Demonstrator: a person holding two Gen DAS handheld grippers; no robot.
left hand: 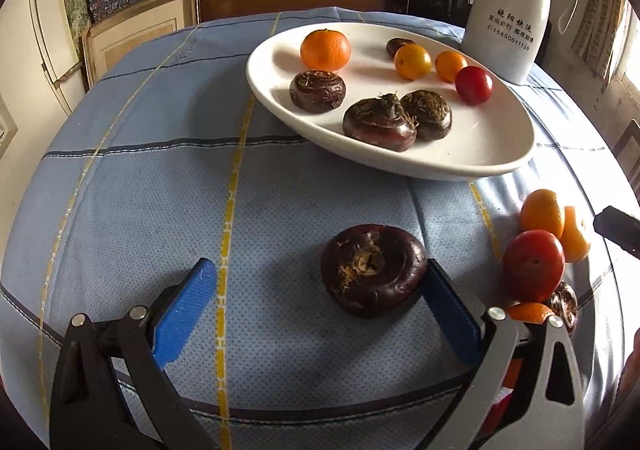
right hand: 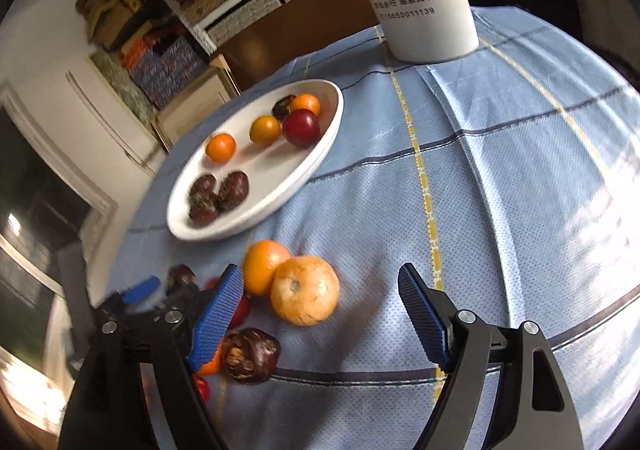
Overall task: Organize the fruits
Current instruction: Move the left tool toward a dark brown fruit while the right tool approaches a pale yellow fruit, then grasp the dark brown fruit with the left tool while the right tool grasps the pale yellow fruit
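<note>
Orange, red and dark maroon fruit against a pale blue cloth

The tablecloth (left hand: 132, 209) is light blue and dotted, crossed by yellow and navy stripes. A white oval plate (left hand: 492, 153) carries an orange tangerine (left hand: 325, 49), a red cherry tomato (left hand: 473, 85) and glossy maroon-brown water chestnuts (left hand: 379, 124). The white jug (left hand: 506, 21) bears black lettering. Both grippers have blue pads (right hand: 218, 318) on black frames.

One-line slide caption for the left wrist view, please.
Open left gripper brackets a water chestnut on the blue cloth, below the white plate of sorted fruit.
</note>
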